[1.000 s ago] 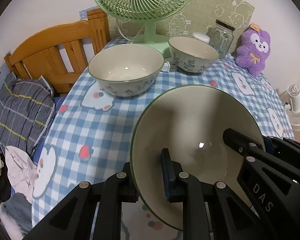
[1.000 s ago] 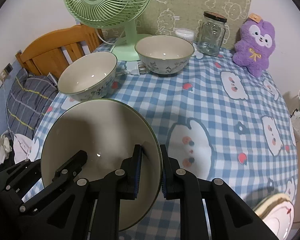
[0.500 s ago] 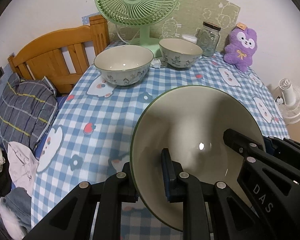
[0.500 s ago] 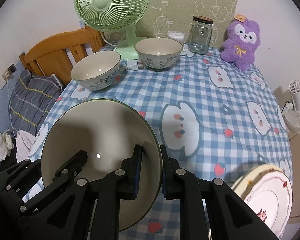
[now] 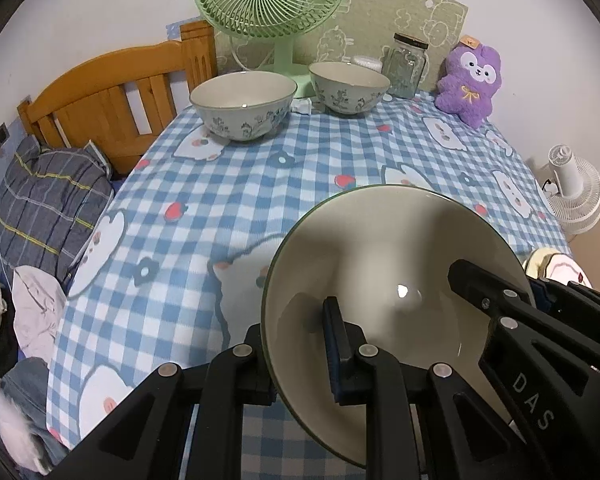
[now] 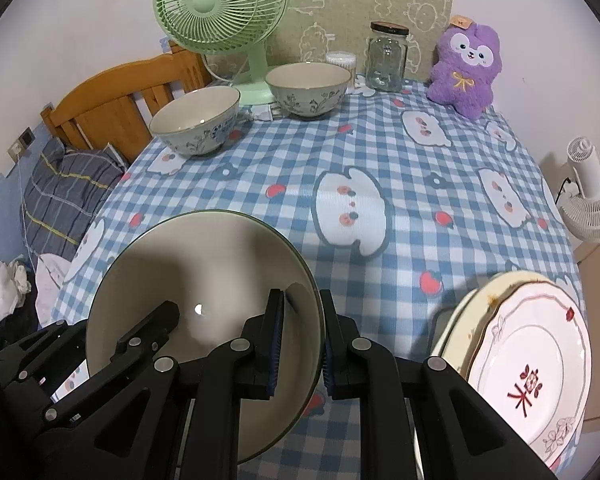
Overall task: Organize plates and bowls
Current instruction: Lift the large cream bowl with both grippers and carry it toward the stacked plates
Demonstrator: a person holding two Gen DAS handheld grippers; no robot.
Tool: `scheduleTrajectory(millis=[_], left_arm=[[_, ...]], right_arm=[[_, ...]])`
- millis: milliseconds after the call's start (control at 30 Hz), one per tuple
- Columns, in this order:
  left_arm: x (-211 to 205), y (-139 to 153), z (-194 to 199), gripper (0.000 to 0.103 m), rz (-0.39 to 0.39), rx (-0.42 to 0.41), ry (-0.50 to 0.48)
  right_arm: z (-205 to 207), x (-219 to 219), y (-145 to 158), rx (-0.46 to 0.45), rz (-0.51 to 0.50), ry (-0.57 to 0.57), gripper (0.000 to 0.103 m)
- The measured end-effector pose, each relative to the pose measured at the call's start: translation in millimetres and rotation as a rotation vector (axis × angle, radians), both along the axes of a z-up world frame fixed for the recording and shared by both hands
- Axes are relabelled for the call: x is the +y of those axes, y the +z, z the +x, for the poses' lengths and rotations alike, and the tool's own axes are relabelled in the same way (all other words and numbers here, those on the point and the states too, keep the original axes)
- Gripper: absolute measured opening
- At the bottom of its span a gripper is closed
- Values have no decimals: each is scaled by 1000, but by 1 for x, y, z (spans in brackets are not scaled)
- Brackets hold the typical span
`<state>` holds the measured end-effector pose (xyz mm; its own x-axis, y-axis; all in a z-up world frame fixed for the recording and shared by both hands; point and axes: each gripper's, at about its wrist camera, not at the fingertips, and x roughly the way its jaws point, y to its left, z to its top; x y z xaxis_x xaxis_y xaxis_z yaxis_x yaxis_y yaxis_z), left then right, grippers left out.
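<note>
A large cream bowl with a dark green rim point(image 5: 384, 252) point(image 6: 204, 264) hangs over the near part of the checked table, carried by both grippers. My left gripper point(image 5: 296, 344) is shut on its left rim, one finger inside and one outside. My right gripper point(image 6: 302, 340) is shut on its right rim the same way. Two floral bowls point(image 5: 242, 106) point(image 5: 348, 86) point(image 6: 196, 120) point(image 6: 307, 89) stand upright at the table's far side. A stack of plates point(image 6: 524, 364), a white patterned one on a cream one, lies at the near right edge.
The blue checked tablecloth point(image 6: 380, 168) covers the table. At the back stand a green fan point(image 6: 220, 4), a glass jar point(image 6: 387, 60) and a purple plush toy point(image 6: 466, 68). A wooden bed frame point(image 5: 112, 104) with bedding lies left; a white floor fan point(image 6: 588, 192) stands right.
Both grippers and the large bowl have drawn back toward the near edge; the floral bowls now look farther away, and the plate stack has come fully into the right wrist view.
</note>
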<state>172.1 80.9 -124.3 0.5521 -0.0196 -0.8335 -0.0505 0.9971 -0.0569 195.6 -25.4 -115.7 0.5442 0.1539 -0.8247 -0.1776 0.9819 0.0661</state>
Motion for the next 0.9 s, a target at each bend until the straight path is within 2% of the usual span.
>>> scheduleTrajectory(millis=[433, 700, 767, 833, 900], left_arm=[[-9, -20, -13, 16, -15, 32, -16], [-11, -23, -14, 16, -7, 21, -24], [-10, -24, -13, 20, -17, 26, -28], [-10, -26, -12, 34, -38, 36, -47], [-12, -27, -12, 40, -50, 40, -76]], right_arm=[[-14, -9, -20, 29, -11, -18, 19], [-18, -11, -24, 31, -9, -18, 19], [-18, -10, -23, 29, -7, -11, 20], [-19, -9, -23, 30, 5, -6, 20], [-20, -8, -23, 31, -2, 0, 20]])
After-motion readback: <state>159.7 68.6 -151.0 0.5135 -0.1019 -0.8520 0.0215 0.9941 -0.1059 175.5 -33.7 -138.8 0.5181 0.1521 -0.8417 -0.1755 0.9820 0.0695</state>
